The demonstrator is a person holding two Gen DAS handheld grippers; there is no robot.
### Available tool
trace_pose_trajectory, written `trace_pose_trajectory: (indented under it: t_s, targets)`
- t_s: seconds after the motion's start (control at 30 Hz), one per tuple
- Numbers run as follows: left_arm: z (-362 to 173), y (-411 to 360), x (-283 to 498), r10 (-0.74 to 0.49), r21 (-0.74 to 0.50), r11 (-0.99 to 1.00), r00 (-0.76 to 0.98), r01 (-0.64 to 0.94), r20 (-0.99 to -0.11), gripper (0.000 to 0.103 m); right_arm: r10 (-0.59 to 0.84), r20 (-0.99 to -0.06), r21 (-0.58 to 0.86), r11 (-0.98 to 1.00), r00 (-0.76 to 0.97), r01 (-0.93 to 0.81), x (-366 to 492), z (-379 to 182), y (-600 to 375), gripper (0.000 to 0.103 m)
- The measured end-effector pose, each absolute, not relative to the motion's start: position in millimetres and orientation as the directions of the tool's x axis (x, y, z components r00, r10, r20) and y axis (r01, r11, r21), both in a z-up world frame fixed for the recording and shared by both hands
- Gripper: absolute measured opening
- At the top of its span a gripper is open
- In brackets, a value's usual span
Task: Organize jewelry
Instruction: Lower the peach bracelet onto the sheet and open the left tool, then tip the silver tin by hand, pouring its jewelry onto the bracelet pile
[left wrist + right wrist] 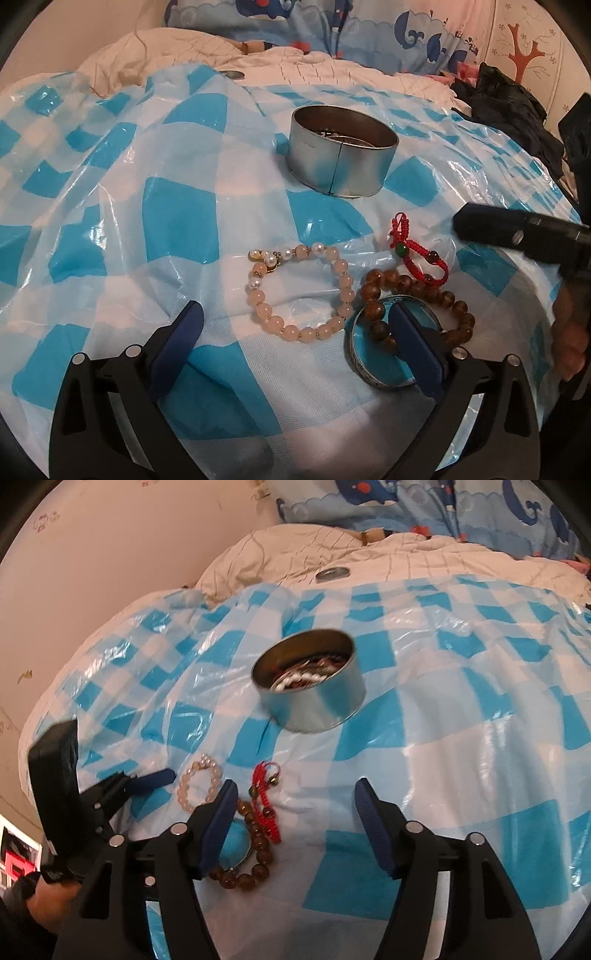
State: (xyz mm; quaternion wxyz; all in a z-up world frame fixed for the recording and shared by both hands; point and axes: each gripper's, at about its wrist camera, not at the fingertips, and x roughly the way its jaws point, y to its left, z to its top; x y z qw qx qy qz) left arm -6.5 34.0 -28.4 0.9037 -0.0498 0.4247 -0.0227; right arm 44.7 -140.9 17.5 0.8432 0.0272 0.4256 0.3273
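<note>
A pink bead bracelet with pearls lies on the checked plastic sheet. Right of it sit a brown bead bracelet, a red cord bracelet and a silver bangle. My left gripper is open just above them; the pink bracelet lies between its fingers, untouched, and its right finger hides part of the bangle. Beyond stands a round metal tin with jewelry inside. My right gripper is open and holds nothing; its left finger hangs over the brown beads beside the red cord.
The sheet covers a soft, rumpled bed. A cream quilt and a whale-print pillow lie behind, with a small metal lid on the quilt. Dark clothing is piled at the right. A wall borders the left.
</note>
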Motion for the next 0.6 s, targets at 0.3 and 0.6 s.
trace_pose_trajectory:
  t_s: [0.3, 0.6]
  targets:
    - [-30.3, 38.8, -6.4, -0.117, -0.147, 0.989, 0.632, 0.004, -0.766, 0.097, 0.582, -0.66, 0.455, 0.813, 0.475, -0.363, 66.6, 30.5, -194.1, 0.074]
    - [-30.4, 38.8, -6.5, -0.116, -0.147, 0.989, 0.632, 0.004, -0.766, 0.097, 0.616, -0.663, 0.526, 0.788, 0.425, -0.321, 73.5, 18.7, -196.1, 0.074]
